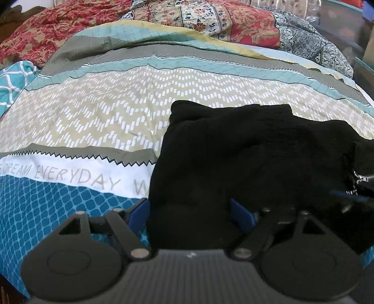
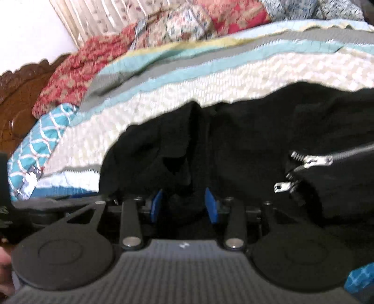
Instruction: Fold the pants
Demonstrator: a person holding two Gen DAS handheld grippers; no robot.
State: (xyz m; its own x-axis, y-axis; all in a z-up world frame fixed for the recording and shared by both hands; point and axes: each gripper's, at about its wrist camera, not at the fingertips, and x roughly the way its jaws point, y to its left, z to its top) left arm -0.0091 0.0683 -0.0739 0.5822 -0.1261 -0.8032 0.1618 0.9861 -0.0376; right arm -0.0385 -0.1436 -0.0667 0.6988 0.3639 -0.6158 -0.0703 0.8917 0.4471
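Black pants (image 1: 233, 152) lie bunched on your patterned bedspread (image 1: 93, 121).
Your left gripper (image 1: 190, 215) stands spread wide around the near edge; your right gripper (image 2: 183, 205) is part-open, seemingly not pinching the blurred cloth between.

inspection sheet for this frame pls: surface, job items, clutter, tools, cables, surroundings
Surface: bed with a patterned bedsheet, printed lettering on a white band.
Job's things: black pants lying bunched on the sheet, partly folded; a metal zipper shows, partly open.
Clutter: red floral blanket and a blue-grey patterned cloth heaped at the far side.
Tools: left tool open, pads astride the pants' near edge; right tool partly open over black cloth, no pinch visible.
Cables: nothing seen.
Surroundings: carved wooden headboard, curtain, white wall.
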